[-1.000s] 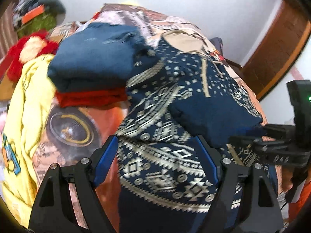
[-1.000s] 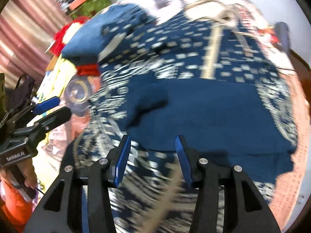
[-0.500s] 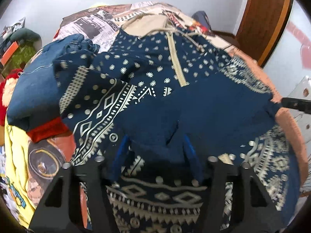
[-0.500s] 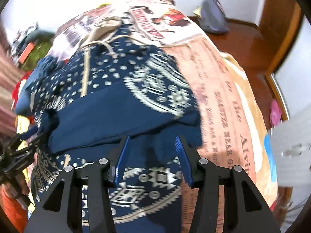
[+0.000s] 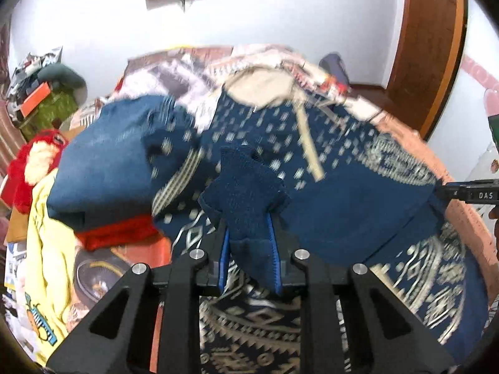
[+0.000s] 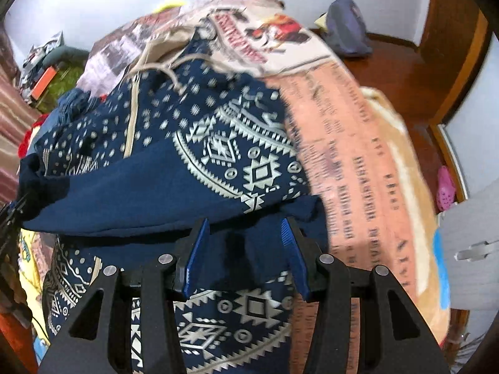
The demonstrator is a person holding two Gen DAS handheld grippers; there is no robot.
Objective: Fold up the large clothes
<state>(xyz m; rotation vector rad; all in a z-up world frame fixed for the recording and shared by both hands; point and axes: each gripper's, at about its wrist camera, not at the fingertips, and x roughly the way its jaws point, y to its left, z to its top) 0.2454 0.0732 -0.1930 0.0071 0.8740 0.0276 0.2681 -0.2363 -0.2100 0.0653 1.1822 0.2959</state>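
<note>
- The left gripper (image 5: 248,240) has its blue ribbed jaws pinching a bunched corner of the garment (image 5: 352,193); the plain dark blue knit sticks up between them in a crumpled peak
- The garment is a large navy piece with cream geometric print: small dotted diamonds on the upper part, broad bands of zigzags, circles and diamonds lower down
- A cream strip (image 5: 307,143) runs straight down its middle from a beige, rounded neck opening (image 5: 262,88)
- It lies spread over the bed (image 6: 358,143), with its plain, unprinted reverse side turned up as a wide fold across the middle
- The right gripper (image 6: 243,249) has its jaws spread apart around the dark hem edge; cloth sits between the blue pads, but I cannot tell whether either pad touches it
- In the left view the tip of the right gripper appears at the far right edge, level with the end of the fold
- The bed cover is salmon and cream, printed with lines of dark lettering and a rooster picture (image 6: 280,31)
- Beside the garment on the left sits a folded stack: a thick blue denim piece (image 5: 103,159) on top of a red cloth (image 5: 118,233)
- A yellow printed cloth (image 5: 46,255) lies further left, soft and wrinkled
- A fluffy red and white plush toy (image 5: 29,165) sits just behind the yellow cloth
</note>
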